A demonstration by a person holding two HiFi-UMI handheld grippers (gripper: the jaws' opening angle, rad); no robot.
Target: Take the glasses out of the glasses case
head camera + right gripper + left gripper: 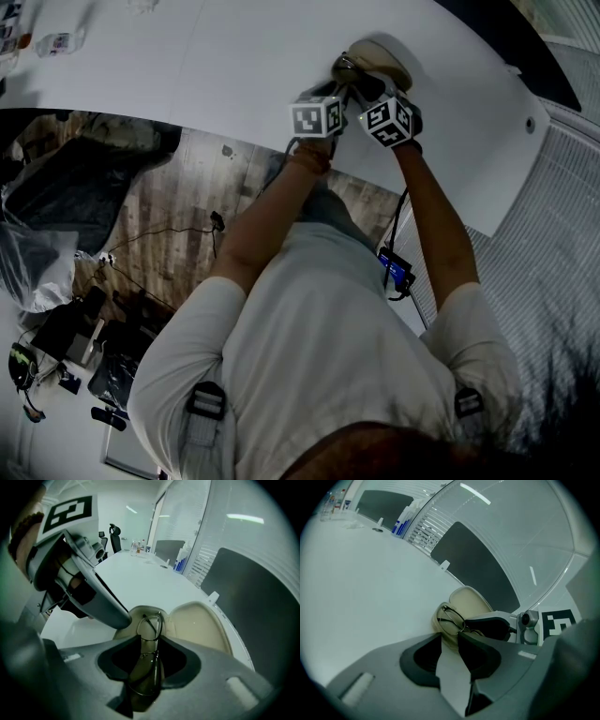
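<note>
Glasses [149,625] stand partly out of the open case [197,623], pinched by the right gripper [149,641] while the left gripper [450,637] clamps the case rim; lifting them clear is left.

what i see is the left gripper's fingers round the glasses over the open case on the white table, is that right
No, wrong gripper: the right gripper view shows the fingers of the right gripper round the glasses, over the open case on the white table.

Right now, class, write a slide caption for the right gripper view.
Right gripper grips the glasses in the open beige case.
</note>
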